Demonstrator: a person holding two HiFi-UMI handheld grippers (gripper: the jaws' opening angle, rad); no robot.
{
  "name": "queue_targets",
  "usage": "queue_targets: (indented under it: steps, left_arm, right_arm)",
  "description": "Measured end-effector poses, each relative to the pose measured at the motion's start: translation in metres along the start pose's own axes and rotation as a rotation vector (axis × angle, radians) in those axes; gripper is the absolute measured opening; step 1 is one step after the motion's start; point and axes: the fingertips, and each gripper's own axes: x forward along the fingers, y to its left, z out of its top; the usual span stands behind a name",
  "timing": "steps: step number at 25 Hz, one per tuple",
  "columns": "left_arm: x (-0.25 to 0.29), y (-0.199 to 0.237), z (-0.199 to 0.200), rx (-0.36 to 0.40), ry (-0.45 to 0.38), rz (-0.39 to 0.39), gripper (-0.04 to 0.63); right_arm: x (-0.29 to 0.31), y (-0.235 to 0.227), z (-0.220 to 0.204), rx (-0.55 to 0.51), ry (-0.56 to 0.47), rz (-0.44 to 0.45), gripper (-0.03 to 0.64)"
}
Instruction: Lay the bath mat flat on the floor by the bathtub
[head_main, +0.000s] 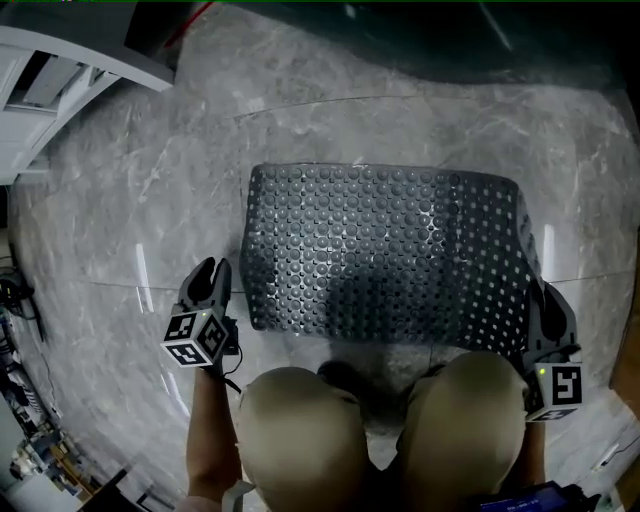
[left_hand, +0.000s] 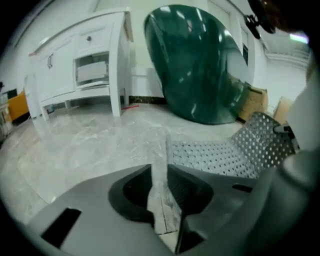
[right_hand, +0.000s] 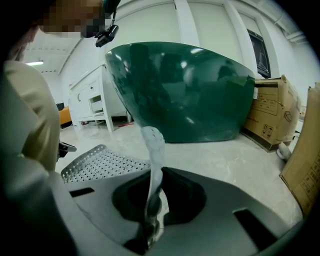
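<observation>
A dark grey bath mat (head_main: 380, 245) full of round holes lies on the marble floor just in front of the dark green bathtub (head_main: 430, 30). Its right side curls up off the floor. My left gripper (head_main: 212, 272) is at the mat's near left corner, shut on a thin strip of the mat's edge (left_hand: 160, 150). My right gripper (head_main: 545, 300) is at the near right corner, shut on the mat, which rises edge-on from the jaws (right_hand: 152, 145). The flat part of the mat (left_hand: 215, 155) (right_hand: 100, 162) and the bathtub (left_hand: 200, 65) (right_hand: 185, 90) show beyond the jaws.
The person's knees (head_main: 300, 430) are bent just behind the mat. A white vanity cabinet (head_main: 50, 90) (left_hand: 80, 65) stands at the left. Cardboard boxes (right_hand: 272, 115) stand right of the tub. Marble floor (head_main: 130, 220) spreads to the left.
</observation>
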Motion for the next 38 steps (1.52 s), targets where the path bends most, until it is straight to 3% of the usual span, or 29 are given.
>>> queue_targets:
  steps: [1, 2, 5, 7, 12, 18, 25, 31, 38]
  left_arm:
    - [-0.001, -0.003, 0.006, -0.03, -0.035, -0.013, 0.072]
    - [0.001, -0.012, 0.009, -0.052, -0.055, -0.046, 0.044]
    - [0.02, -0.041, 0.012, -0.054, -0.036, -0.165, 0.04]
    - [0.036, -0.049, 0.008, -0.028, 0.002, -0.191, 0.04]
    - [0.061, -0.042, -0.022, 0.038, 0.09, -0.154, 0.038]
    - [0.078, -0.025, -0.045, 0.017, 0.139, -0.141, 0.035]
    - [0.069, -0.011, -0.041, 0.027, 0.13, -0.136, 0.03]
    - [0.08, -0.031, -0.05, 0.01, 0.156, -0.151, 0.03]
    - [0.085, -0.024, -0.052, 0.01, 0.12, -0.151, 0.031]
  right_arm:
    - [0.0, -0.002, -0.002, 0.0, -0.001, -0.002, 0.028]
    - [-0.001, -0.004, -0.003, -0.003, -0.002, -0.004, 0.028]
    - [-0.002, -0.001, 0.001, -0.019, -0.002, -0.01, 0.028]
    - [0.001, 0.001, 0.004, -0.024, 0.001, -0.014, 0.028]
    - [-0.005, -0.008, -0.007, -0.028, 0.007, -0.029, 0.028]
    - [-0.006, -0.009, -0.008, -0.04, 0.007, -0.04, 0.028]
    - [0.002, -0.012, -0.018, -0.021, 0.012, -0.034, 0.028]
    - [0.005, -0.041, -0.04, 0.023, 0.067, -0.079, 0.029]
    - [0.026, -0.062, -0.067, 0.023, 0.093, -0.099, 0.029]
